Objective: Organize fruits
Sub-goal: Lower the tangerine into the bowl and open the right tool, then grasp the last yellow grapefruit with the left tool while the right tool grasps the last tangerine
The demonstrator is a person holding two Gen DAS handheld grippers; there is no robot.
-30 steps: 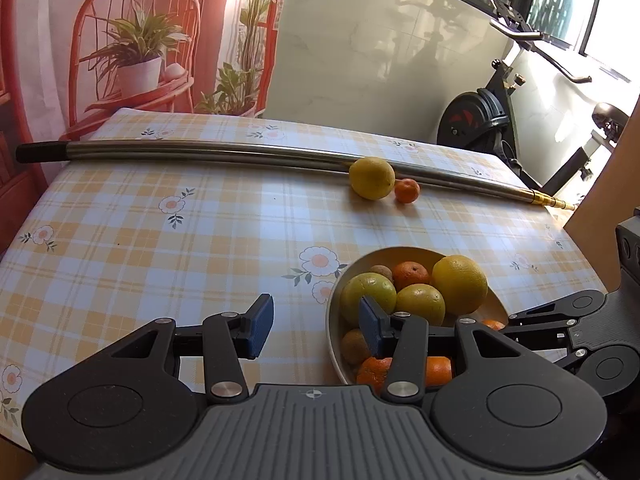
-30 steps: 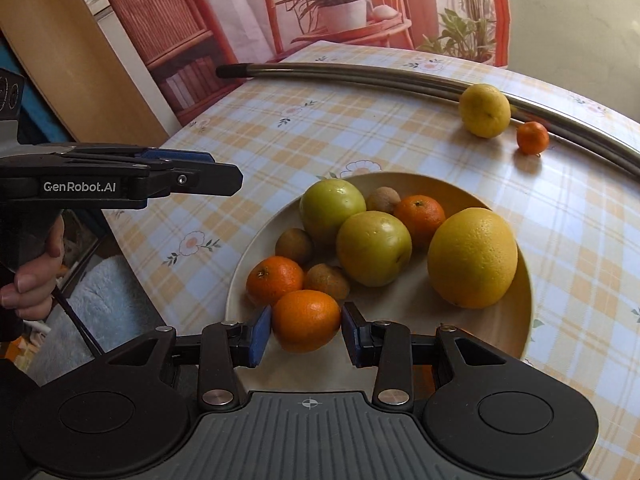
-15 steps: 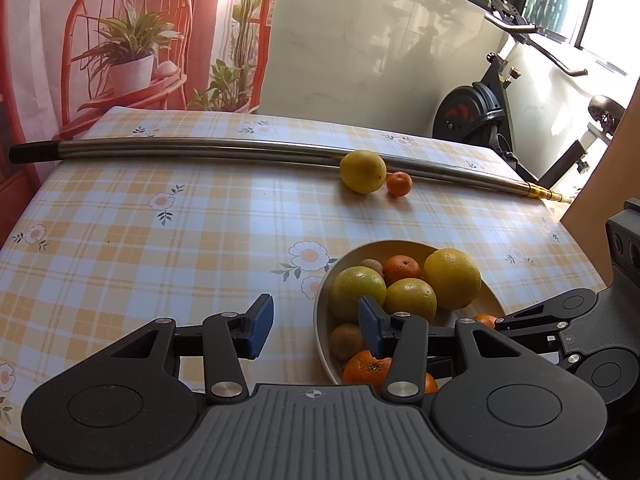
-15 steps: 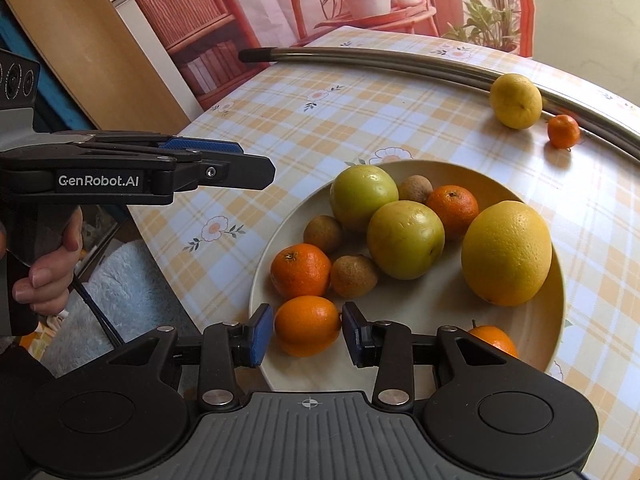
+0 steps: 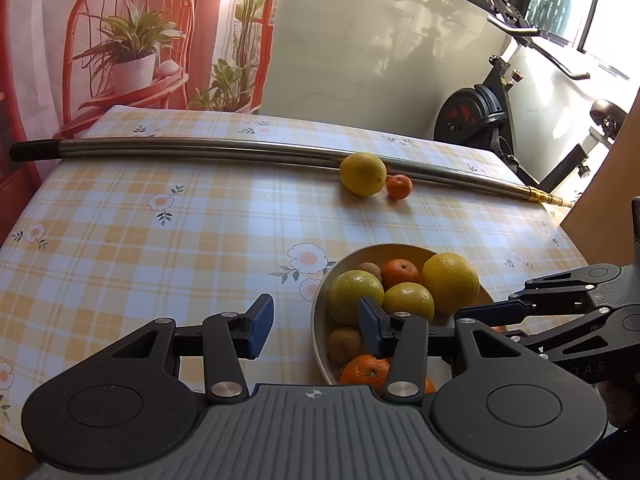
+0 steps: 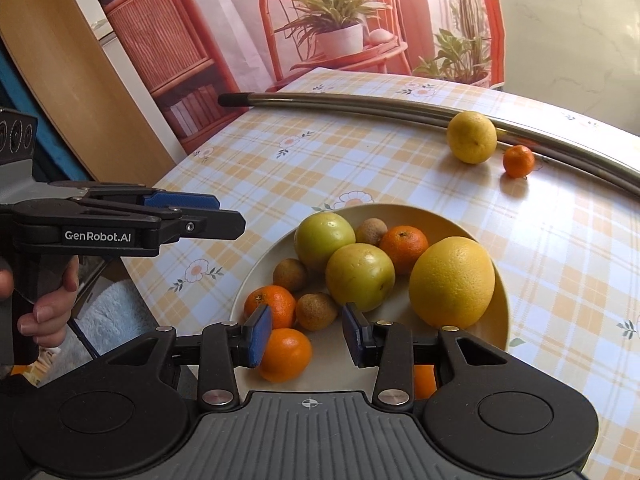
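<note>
A cream plate holds two green-yellow round fruits, a big yellow citrus, several mandarins and small brown fruits. My right gripper hangs just above the plate's near edge, open. An orange mandarin lies on the plate beneath its left pad, and the right pad stands apart from it. My left gripper is open and holds nothing, over the cloth beside the plate's left rim. A lemon and a small mandarin rest on the table against a pole.
A long metal pole lies across the far side of the checked tablecloth. A person's hand grips the left gripper's handle off the table's left edge. An exercise bike stands beyond the far right corner.
The right gripper has lifted and drawn back a little. The mandarin that filled the gap between its pads now lies lower on the plate, by the left pad only. The left gripper kept still.
</note>
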